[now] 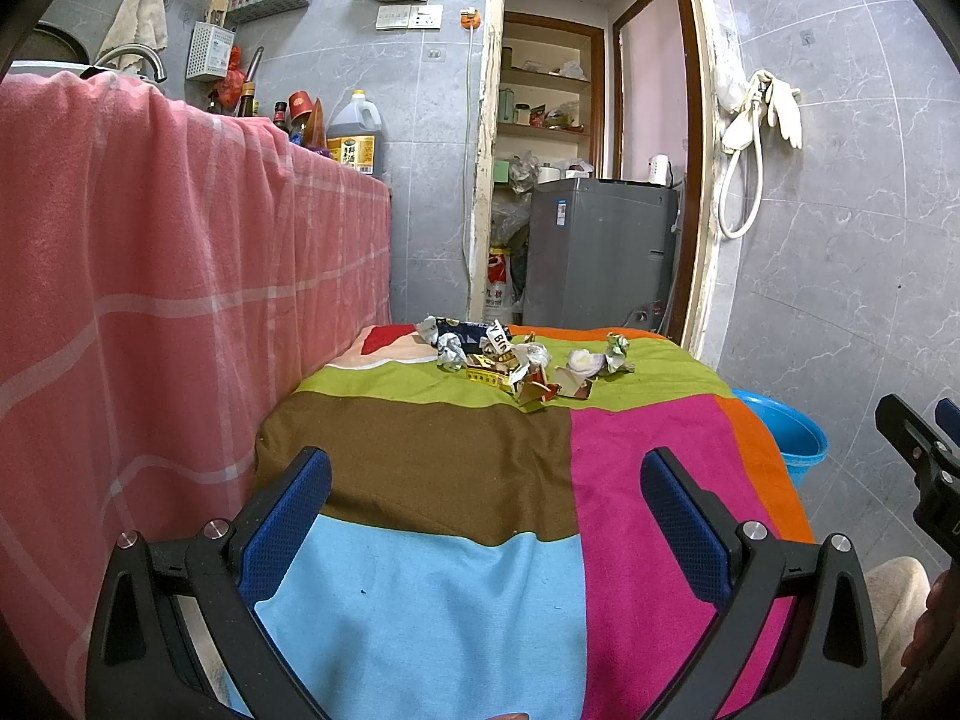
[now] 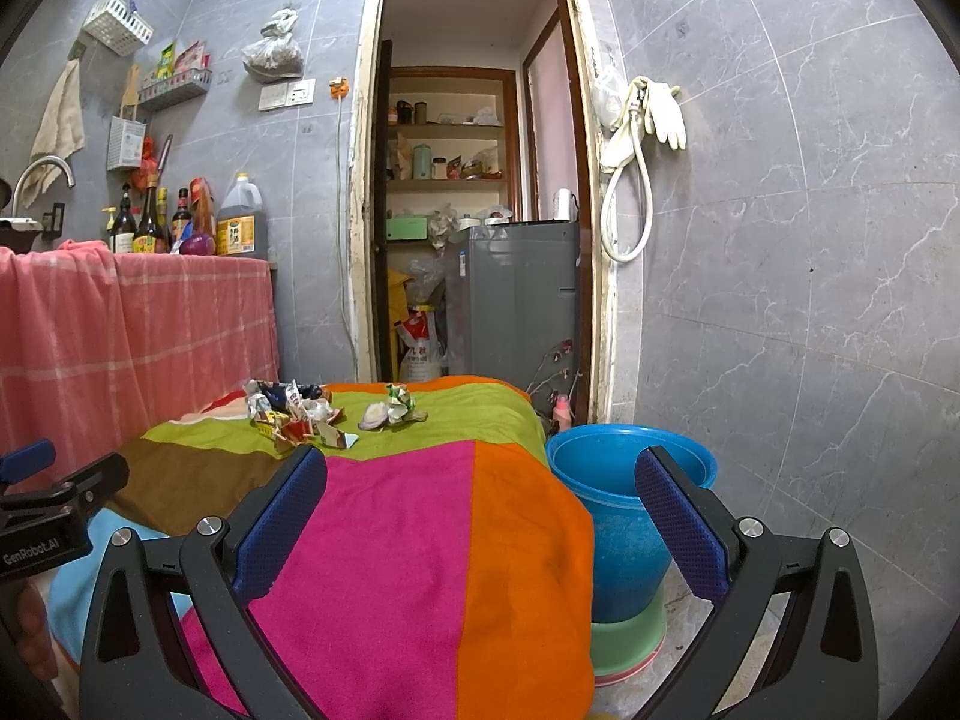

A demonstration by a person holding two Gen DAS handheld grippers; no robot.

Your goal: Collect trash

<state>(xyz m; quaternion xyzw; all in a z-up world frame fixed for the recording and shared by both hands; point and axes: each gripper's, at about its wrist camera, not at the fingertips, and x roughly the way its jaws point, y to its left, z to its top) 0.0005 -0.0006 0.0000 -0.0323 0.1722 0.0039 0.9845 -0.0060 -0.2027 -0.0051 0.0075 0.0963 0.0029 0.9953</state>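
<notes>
Left gripper (image 1: pixel 486 498): blue-padded fingers (image 1: pixel 288 522) spread wide, nothing between them. It hangs over the near end of the worktop, above the brown and light-blue patches of the patchwork cloth (image 1: pixel 456 462).

Right gripper (image 2: pixel 480 498): fingers (image 2: pixel 282 528) likewise released and empty, over the magenta and orange patches at lower centre of its view. Its right finger overlaps the blue bucket (image 2: pixel 624 516) in the picture; contact cannot be judged.

Trash pile (image 1: pixel 510 360): crumpled paper balls, torn printed cartons and foil scraps, bunched on the lime-green strip at the far end of the worktop, centre of the left view. A smaller clump, a pale round scrap (image 2: pixel 373 416) with a green-and-white wad (image 2: pixel 401 403) just beside it, lies right of the main heap. All well apart from both grippers.

Bucket stands on the floor against the worktop's right edge, on a green base (image 2: pixel 627 642), mouth open; what is inside is hidden.

Step, as judged: start of collection, approach not yet made. No piece lifted.

Next move calls for: reaching forward across the cloth to the far strip, settling the fingers around one loose piece, most easily an outlying wad, then carrying it right to the bucket, the likely receptacle. Light, springy scraps may slip; the cloth may snag.
</notes>
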